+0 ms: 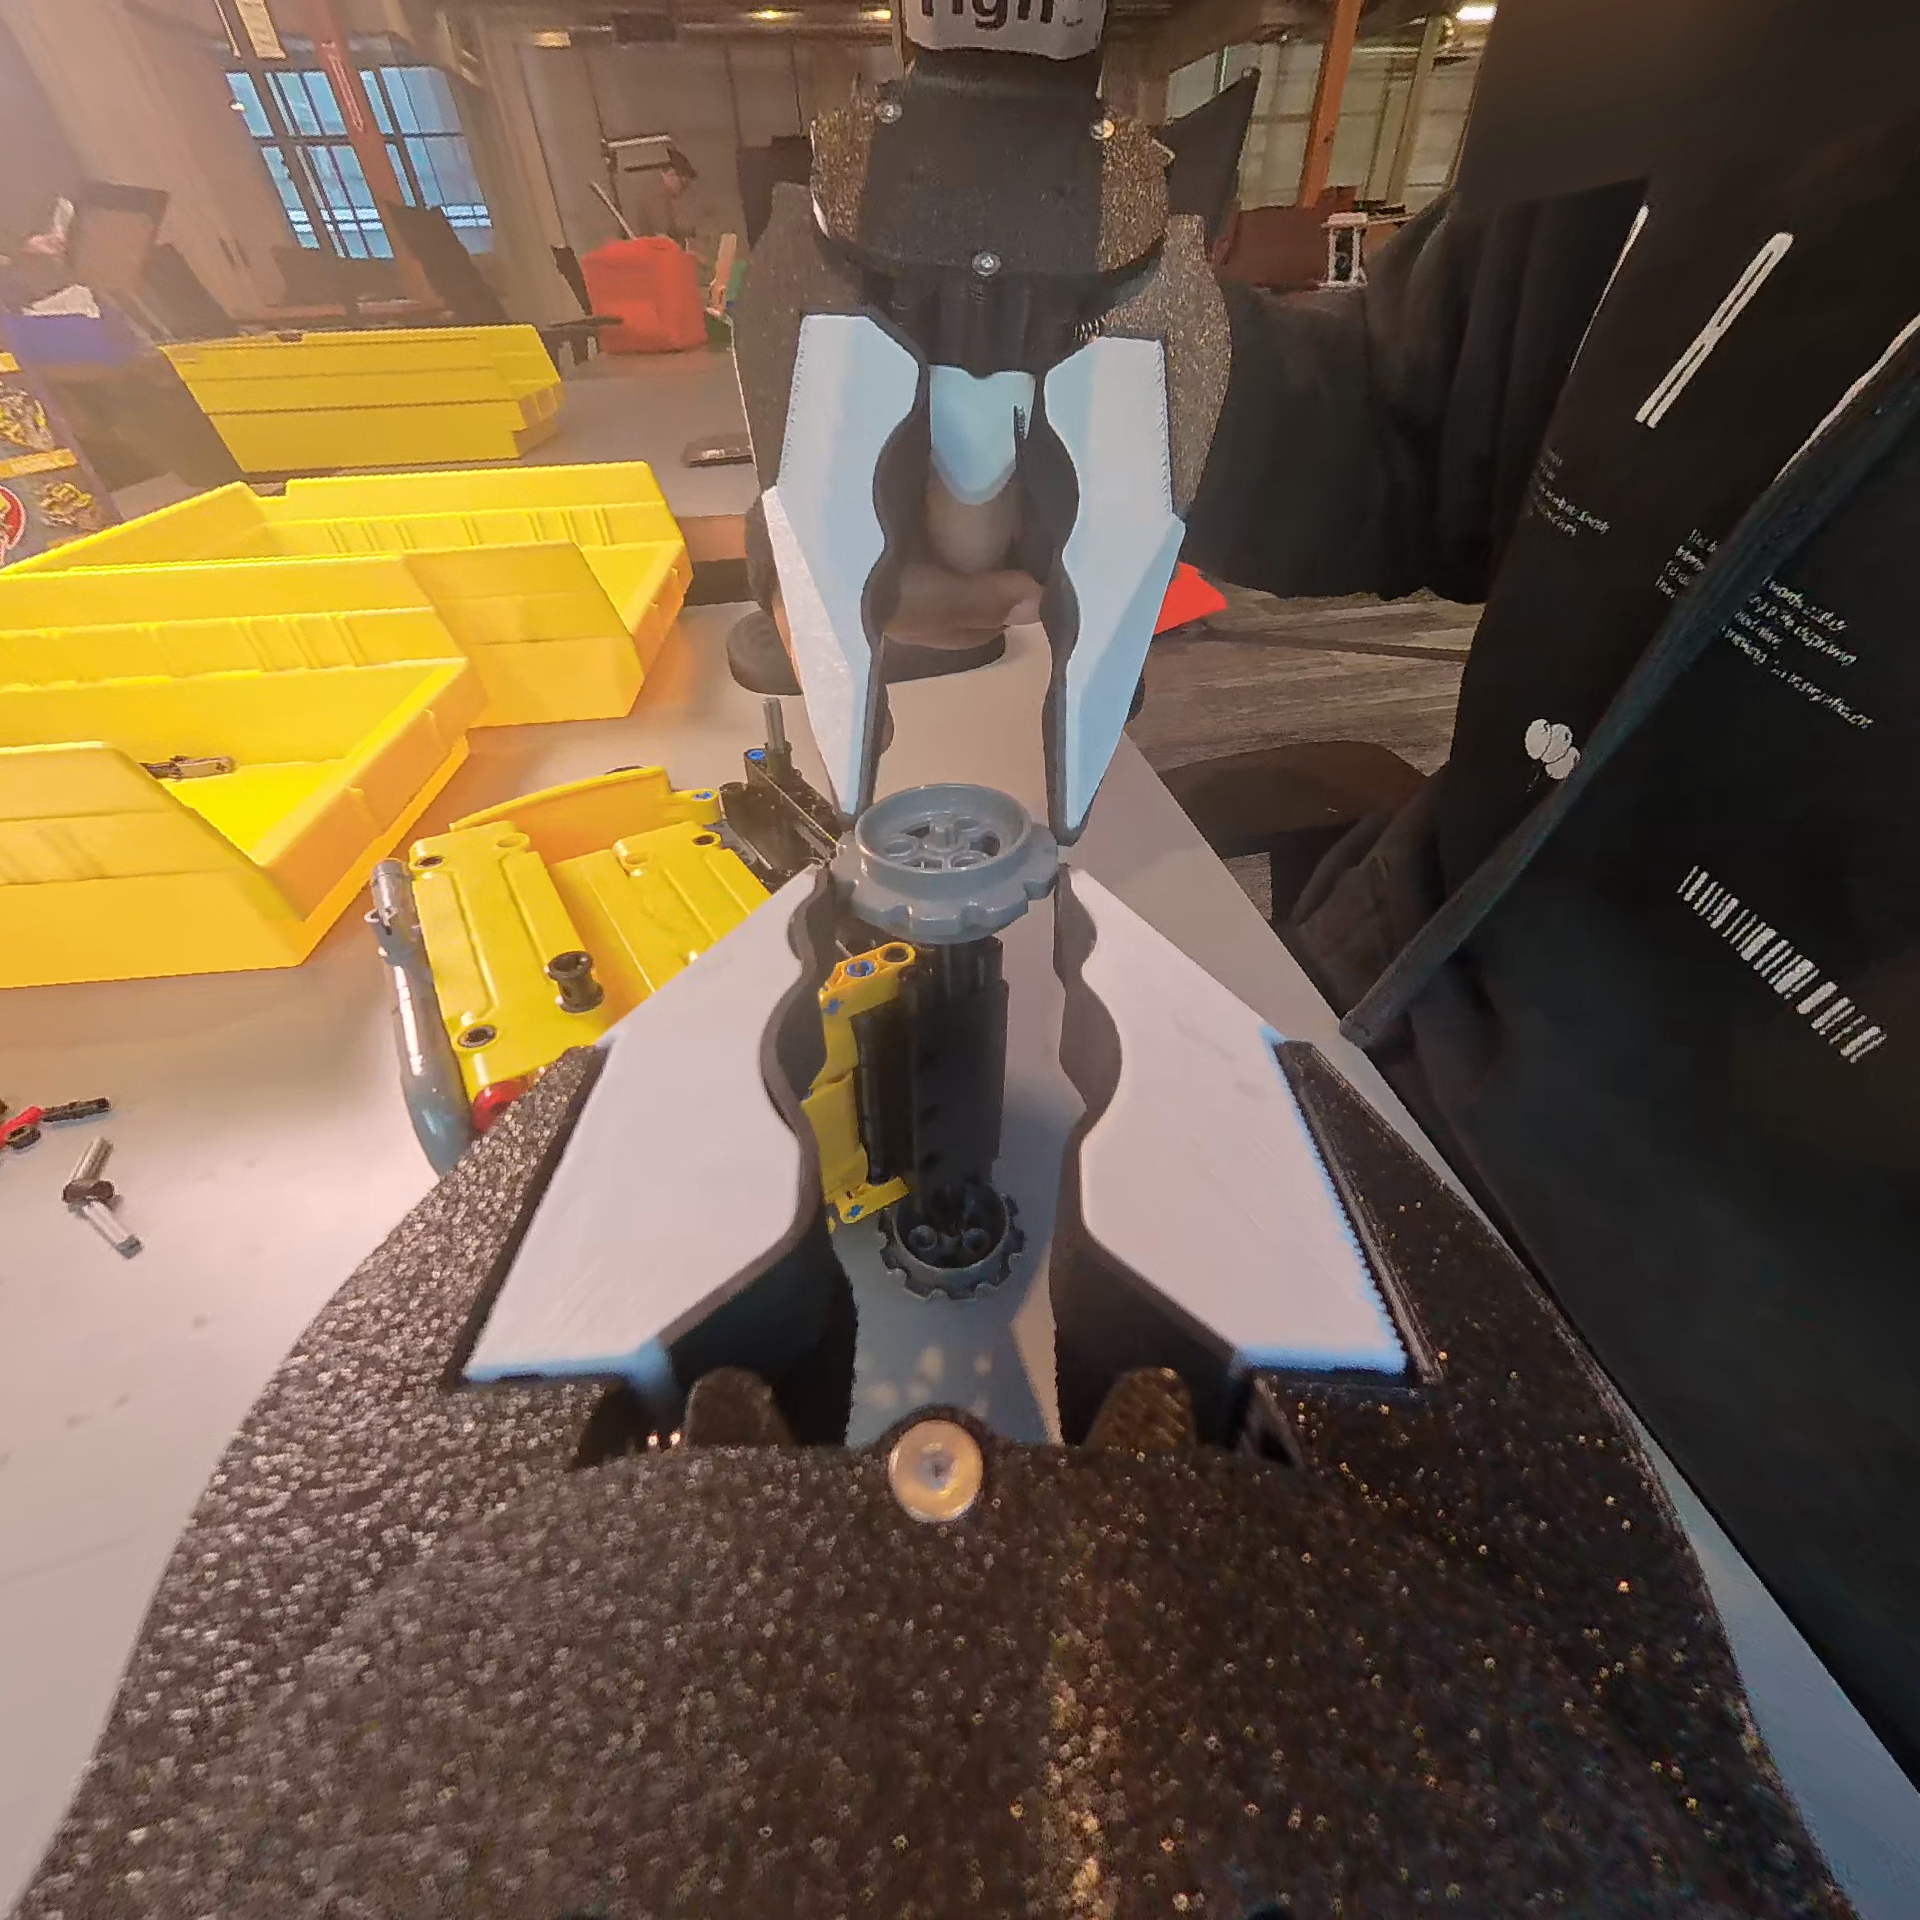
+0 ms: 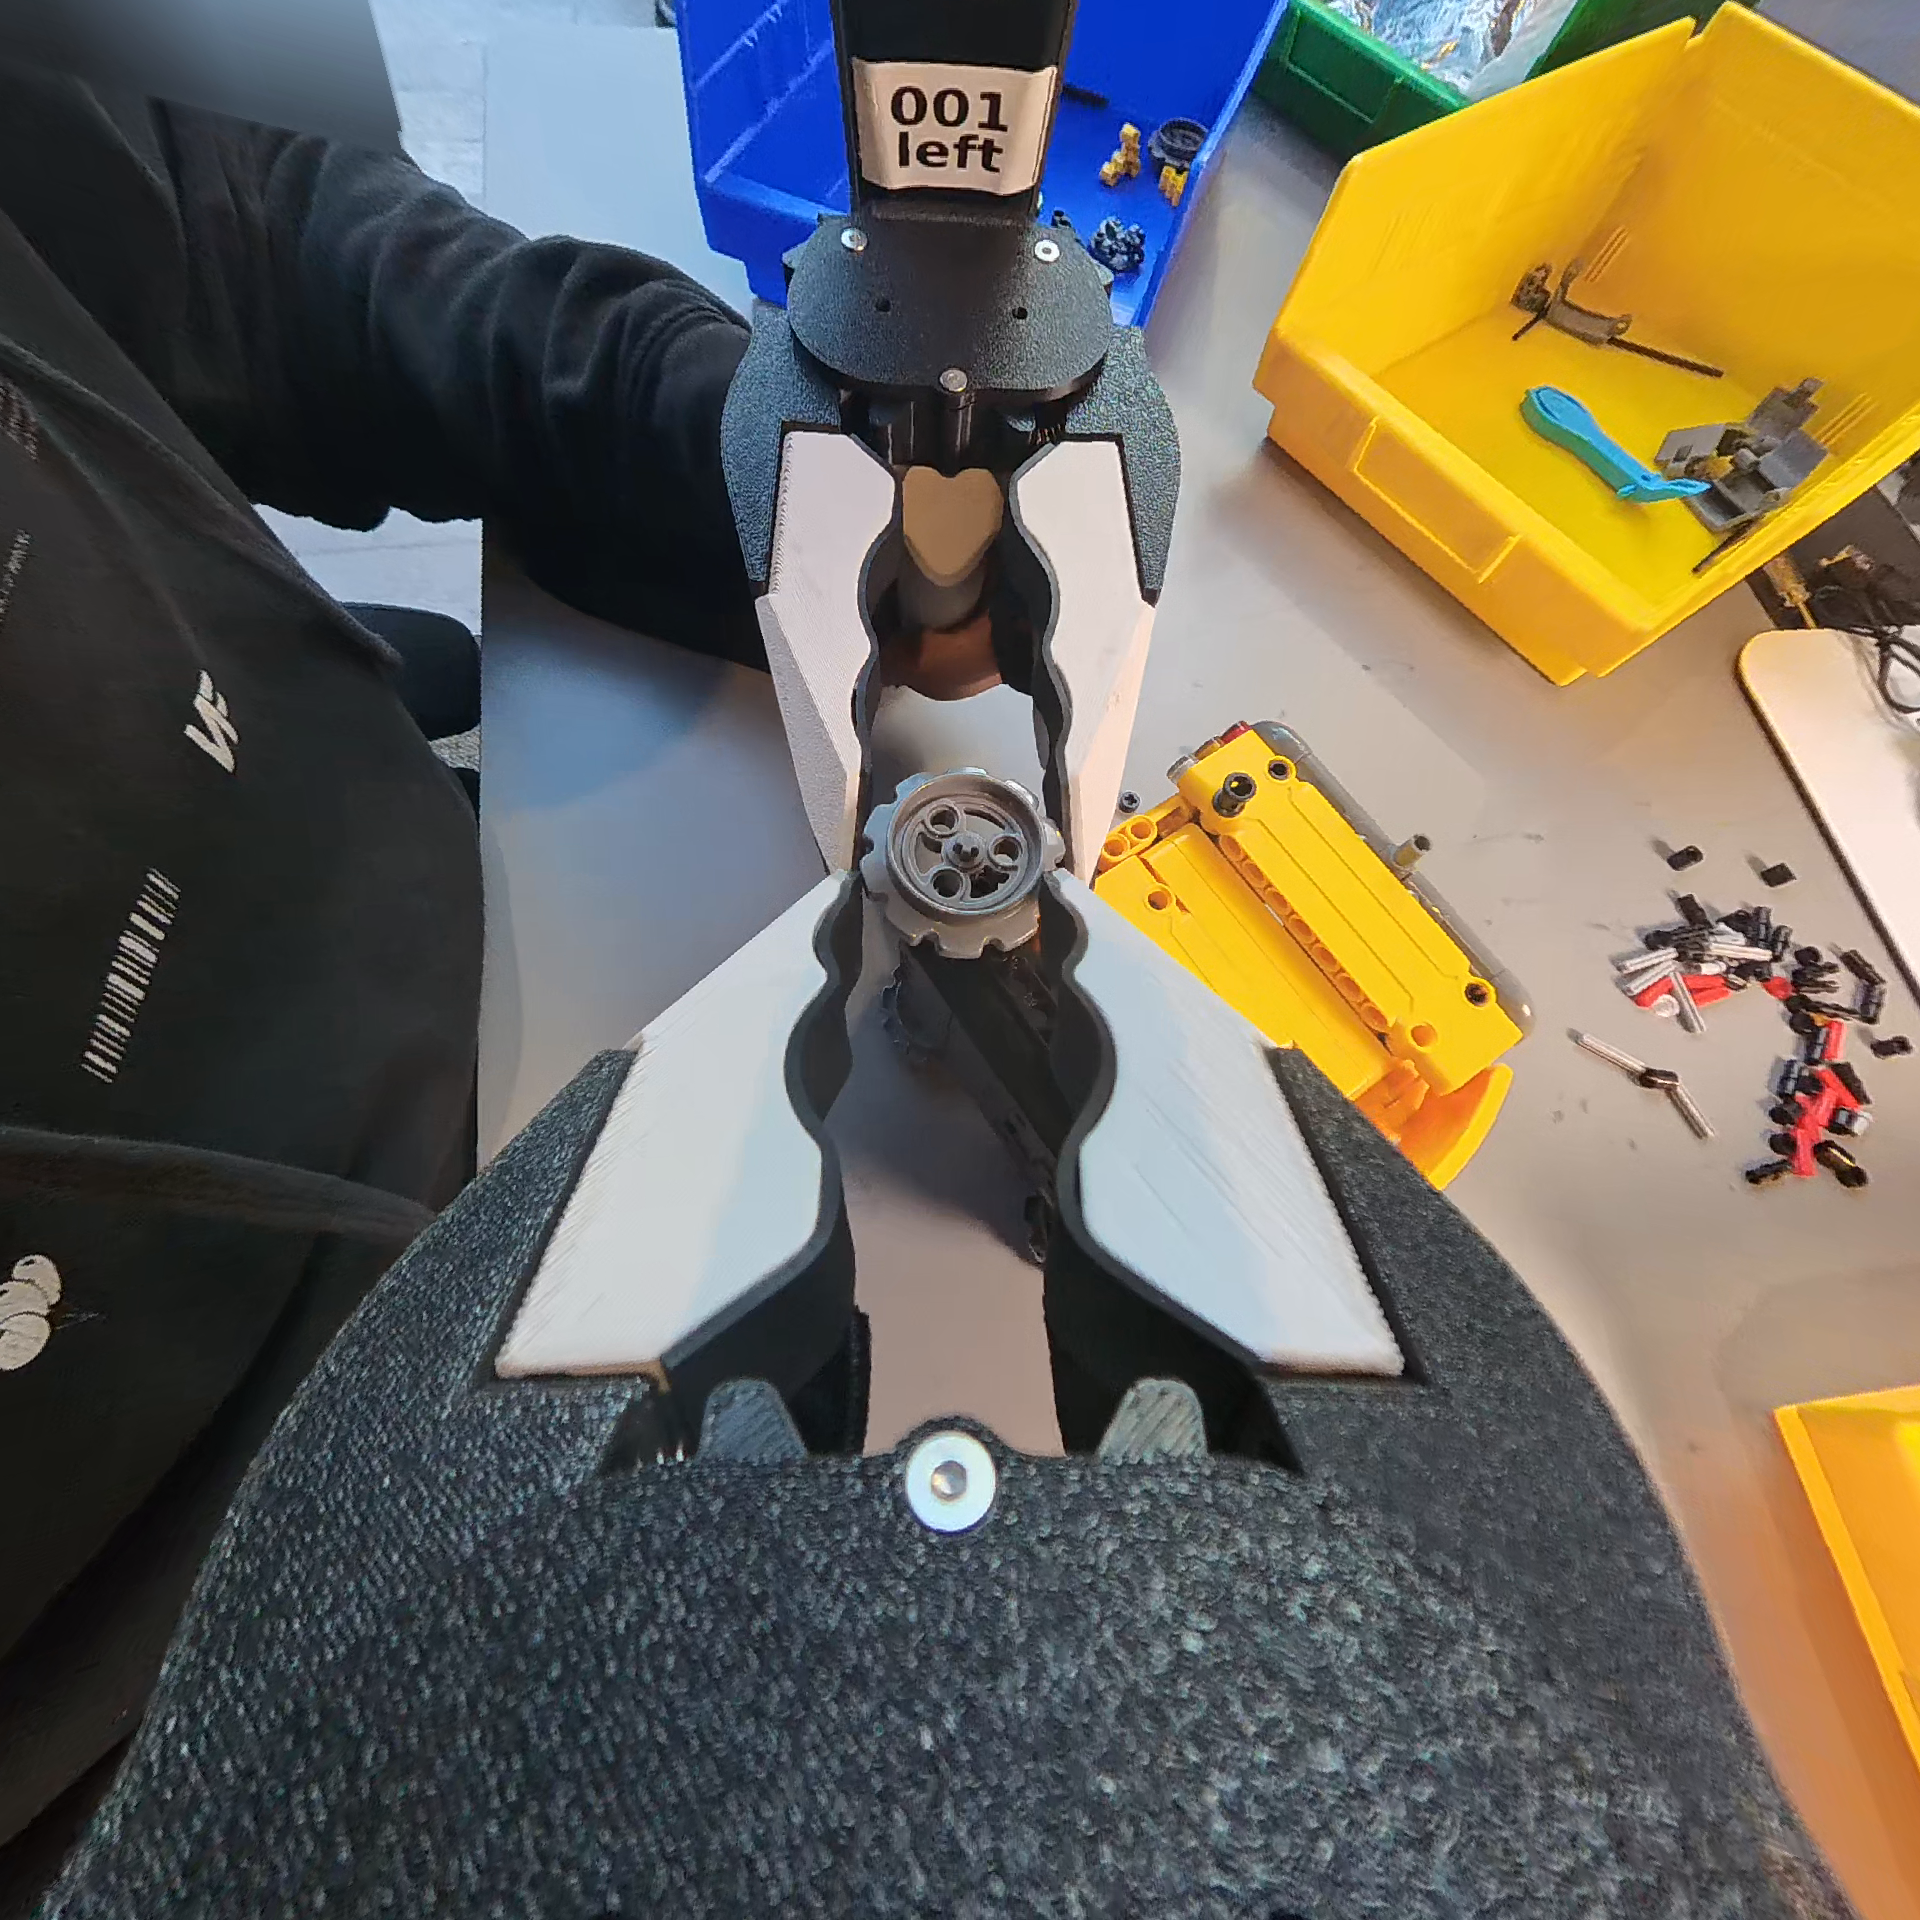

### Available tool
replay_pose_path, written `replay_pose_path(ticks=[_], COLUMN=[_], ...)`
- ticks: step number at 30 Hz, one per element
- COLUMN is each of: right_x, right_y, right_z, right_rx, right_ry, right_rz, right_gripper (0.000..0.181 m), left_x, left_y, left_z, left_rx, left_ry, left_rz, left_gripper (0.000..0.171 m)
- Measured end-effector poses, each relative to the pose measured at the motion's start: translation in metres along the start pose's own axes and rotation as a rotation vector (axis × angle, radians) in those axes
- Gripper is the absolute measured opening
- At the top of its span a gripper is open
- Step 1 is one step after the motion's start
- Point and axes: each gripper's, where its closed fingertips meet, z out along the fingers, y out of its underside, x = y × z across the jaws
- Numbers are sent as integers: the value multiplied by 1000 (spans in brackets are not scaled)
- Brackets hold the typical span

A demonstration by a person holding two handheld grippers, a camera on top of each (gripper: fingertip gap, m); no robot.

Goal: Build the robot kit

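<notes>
A grey toothed wheel (image 1: 943, 860) tops an upright black axle assembly (image 1: 951, 1049) that carries a yellow beam (image 1: 844, 1081) and a second toothed wheel (image 1: 951, 1247) at its lower end. My left gripper (image 1: 945, 885) and my right gripper (image 1: 964, 823) meet tip to tip from opposite sides. Both pairs of fingers press the wheel's rim and hold the assembly above the grey table (image 1: 208, 1351). In the right wrist view the wheel (image 2: 961, 860) sits between my right gripper (image 2: 956, 885) and the left gripper (image 2: 961, 847), with the black assembly (image 2: 997, 1070) hanging below.
A yellow brick build (image 2: 1320, 935) lies on the table right of the grippers, also in the left wrist view (image 1: 582, 935). A pile of small black, red and grey pins (image 2: 1766, 1029), yellow bins (image 2: 1382, 468) (image 1: 260, 623) and a blue bin (image 2: 748, 156) stand around. A person in black (image 1: 1662, 727) is close. My two grippers' fingertips are within a few centimetres of each other.
</notes>
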Motion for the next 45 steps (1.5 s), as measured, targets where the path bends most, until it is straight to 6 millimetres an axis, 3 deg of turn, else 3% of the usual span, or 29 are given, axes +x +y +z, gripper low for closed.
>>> replay_pose_path(ticks=[18, 26, 31, 37, 45], right_x=[4, 2, 1, 1, 1], right_y=[-7, -3, -2, -2, -2], right_z=[-5, 1, 1, 2, 4], right_rx=[18, -1, -11, -15, -72], right_ry=[11, -15, -19, -20, -16], right_rz=[-3, 17, 5, -7, -21], right_gripper=[35, 33, 32, 32, 31], left_x=[-2, -1, -3, -1, 1], left_y=[0, 0, -16, 0, -6], left_z=[-2, -2, -16, -6, -12], left_rx=[7, 4, 91, -19, -2], left_ry=[-11, -7, 1, -2, 16], left_rz=[-7, -7, -39, -7, -26], left_gripper=[40, 40, 43, 39, 41])
